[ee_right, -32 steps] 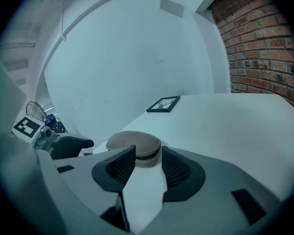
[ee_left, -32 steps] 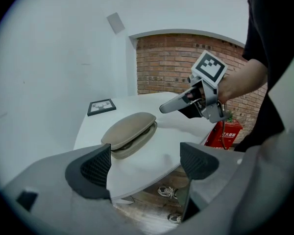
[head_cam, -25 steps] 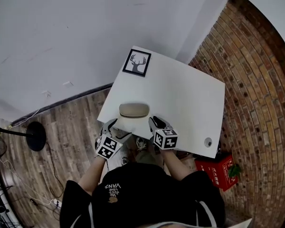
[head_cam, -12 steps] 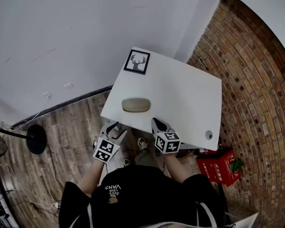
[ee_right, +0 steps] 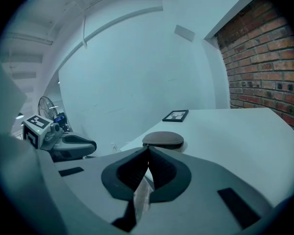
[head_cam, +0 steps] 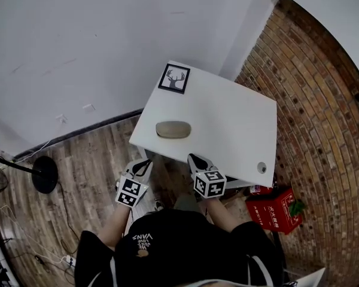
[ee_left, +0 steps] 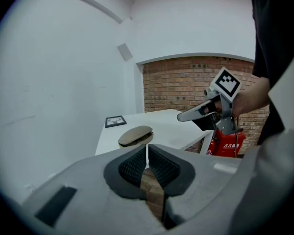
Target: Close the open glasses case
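head view: the white table [head_cam: 227, 121] stands in a corner between a pale wall and a brick wall [head_cam: 323, 100]. the glasses case [head_cam: 173, 129], a tan oval, lies flat near the table's front left edge. a framed deer picture [head_cam: 174, 79] sits at the far corner, well apart from it. the left gripper [head_cam: 145, 162] and the right gripper [head_cam: 192, 158] are both held just off the near edge of the table, over the wood floor [head_cam: 84, 172], one to each side of the case and touching neither it nor the table. a red crate [head_cam: 274, 211] sits on the floor under the right end.

left gripper view: the jaws are pressed together with nothing between them, the ribbed pads [ee_left: 134, 164] meeting at the tip. the case [ee_left: 135, 135] lies beyond them on the table, lid down over the base (a dark seam shows along the side; whether it is fully shut i can't say from here). the right gripper [ee_left: 180, 117] is off to the right, a hand wrapped round it.

right gripper view: the jaws are together here too, and empty. the case [ee_right: 162, 140] sits just past the tips near the table edge, its lid down. the left gripper [ee_right: 90, 145] shows at the left, clear of the table.
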The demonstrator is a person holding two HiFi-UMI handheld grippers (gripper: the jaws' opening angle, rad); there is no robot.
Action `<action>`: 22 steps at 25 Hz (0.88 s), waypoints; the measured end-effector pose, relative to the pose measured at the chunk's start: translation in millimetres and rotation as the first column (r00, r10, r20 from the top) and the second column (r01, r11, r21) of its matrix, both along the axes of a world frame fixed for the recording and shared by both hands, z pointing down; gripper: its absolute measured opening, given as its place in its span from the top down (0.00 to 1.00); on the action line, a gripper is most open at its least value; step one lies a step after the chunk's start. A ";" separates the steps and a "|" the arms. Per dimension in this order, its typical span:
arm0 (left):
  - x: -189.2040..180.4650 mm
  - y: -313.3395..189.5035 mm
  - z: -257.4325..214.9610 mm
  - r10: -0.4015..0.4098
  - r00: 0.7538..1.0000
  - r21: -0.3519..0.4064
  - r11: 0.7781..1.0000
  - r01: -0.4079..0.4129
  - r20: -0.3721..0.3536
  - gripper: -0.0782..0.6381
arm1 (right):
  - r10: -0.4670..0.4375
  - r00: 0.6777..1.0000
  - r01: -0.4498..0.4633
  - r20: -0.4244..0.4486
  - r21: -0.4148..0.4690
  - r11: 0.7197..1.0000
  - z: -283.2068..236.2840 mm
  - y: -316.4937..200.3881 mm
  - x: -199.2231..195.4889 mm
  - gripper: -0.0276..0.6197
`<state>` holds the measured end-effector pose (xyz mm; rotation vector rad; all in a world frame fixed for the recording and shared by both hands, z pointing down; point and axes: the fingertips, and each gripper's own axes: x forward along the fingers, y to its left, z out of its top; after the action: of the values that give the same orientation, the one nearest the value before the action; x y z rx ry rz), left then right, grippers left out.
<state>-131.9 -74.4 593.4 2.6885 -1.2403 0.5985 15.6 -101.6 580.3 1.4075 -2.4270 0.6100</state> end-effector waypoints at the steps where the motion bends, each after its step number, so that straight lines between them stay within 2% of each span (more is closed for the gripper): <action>1: -0.9 -0.1 -0.8 -0.010 1.000 -0.001 1.000 0.010 -0.002 0.87 | -0.012 1.000 0.012 -0.003 0.002 1.000 -1.3 1.7 -1.3 0.96; 7: 1.9 -4.5 -8.6 -0.053 0.999 -0.009 0.999 0.053 -0.010 0.88 | -0.067 0.998 0.067 -0.005 0.010 0.998 -10.8 2.3 -1.1 0.96; 22: 49.3 8.6 -23.7 -0.119 0.993 -0.010 0.993 0.119 -0.021 0.88 | -0.178 0.984 0.178 0.002 0.009 0.984 -26.0 4.1 28.1 0.96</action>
<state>-82.5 -65.8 569.7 2.5842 -1.3769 0.5563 43.7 -97.5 554.2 1.1755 -2.5254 0.5593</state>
